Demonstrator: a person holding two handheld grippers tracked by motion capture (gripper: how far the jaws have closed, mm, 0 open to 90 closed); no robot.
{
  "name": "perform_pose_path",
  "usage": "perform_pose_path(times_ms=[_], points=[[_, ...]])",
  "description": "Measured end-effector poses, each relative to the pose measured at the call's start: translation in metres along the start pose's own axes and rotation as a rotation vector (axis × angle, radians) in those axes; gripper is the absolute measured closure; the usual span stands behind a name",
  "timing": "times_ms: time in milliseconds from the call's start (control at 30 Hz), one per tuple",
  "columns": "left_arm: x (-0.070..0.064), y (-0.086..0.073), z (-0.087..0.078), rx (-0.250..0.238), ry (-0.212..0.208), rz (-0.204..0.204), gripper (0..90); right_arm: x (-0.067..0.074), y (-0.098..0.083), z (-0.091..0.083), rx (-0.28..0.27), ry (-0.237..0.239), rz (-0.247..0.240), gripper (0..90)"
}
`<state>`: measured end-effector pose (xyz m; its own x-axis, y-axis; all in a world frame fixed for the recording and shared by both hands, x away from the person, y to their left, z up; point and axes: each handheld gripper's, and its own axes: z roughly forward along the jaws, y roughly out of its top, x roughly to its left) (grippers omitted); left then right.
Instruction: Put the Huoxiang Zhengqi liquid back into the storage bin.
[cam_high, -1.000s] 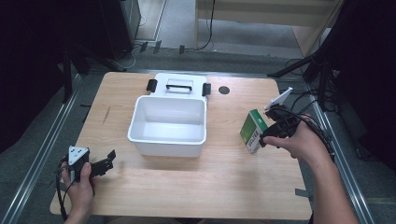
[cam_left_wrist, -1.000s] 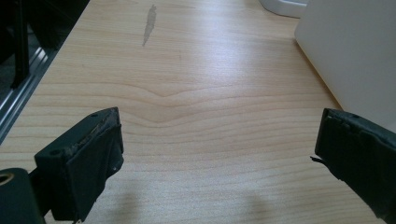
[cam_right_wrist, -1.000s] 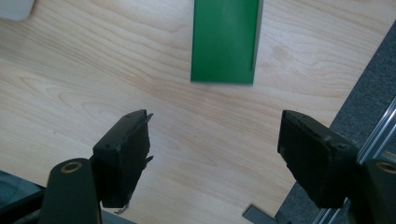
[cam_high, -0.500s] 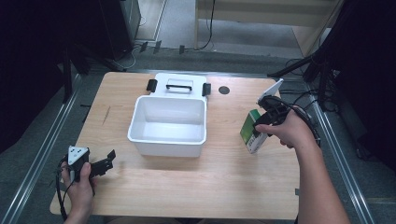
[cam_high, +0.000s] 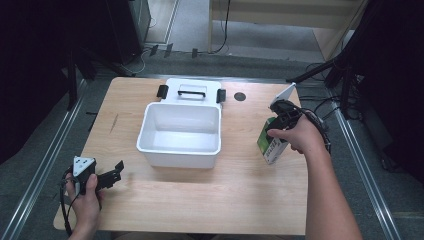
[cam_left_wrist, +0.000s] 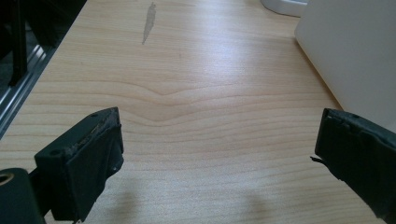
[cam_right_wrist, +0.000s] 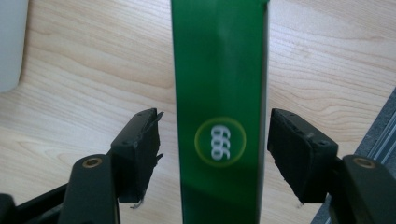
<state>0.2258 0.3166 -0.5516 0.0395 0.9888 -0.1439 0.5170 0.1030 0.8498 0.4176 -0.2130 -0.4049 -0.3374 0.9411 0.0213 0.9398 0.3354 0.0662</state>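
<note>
Closing around the green carton at centre frame, the right gripper has jaws either side, small gaps remaining. At lower left, the left gripper rests spread wide over the table.

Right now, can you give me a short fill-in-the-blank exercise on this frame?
1. The green carton stands between the fingers of the ____ gripper.
2. The white tub on the table holds ____.
3. The left gripper has its fingers ____, with only tabletop between them.

Missing words: right; nothing; open
</note>
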Motion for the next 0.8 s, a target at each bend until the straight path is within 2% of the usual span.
perform_pose_path(times_ms=[200, 400, 500, 667, 800], points=[[0.0001, 0.0, 0.0, 0.0, -0.001, 0.0, 1.9, -0.0012, 0.0068, 0.0049, -0.006, -0.003, 0.021, 42.4], [0.0, 0.0001, 0.0001, 0.002, -0.001, 0.002, 2.0, -0.0013, 0.0088, 0.0091, -0.004, -0.023, 0.016, 49.1], [-0.0001, 0.0001, 0.0002, 0.002, -0.001, 0.002, 2.0, -0.0002, 0.0092, 0.0092, -0.014, -0.022, 0.01, 58.8], [-0.0001, 0.0002, 0.0004, 0.004, 0.001, 0.003, 2.0, 0.0012, 0.0076, 0.0072, -0.026, -0.027, -0.026, 62.9], [0.0002, 0.0002, 0.0003, 0.005, -0.003, 0.002, 2.0, 0.0044, 0.0048, 0.0061, -0.021, -0.046, -0.124, 64.1]])
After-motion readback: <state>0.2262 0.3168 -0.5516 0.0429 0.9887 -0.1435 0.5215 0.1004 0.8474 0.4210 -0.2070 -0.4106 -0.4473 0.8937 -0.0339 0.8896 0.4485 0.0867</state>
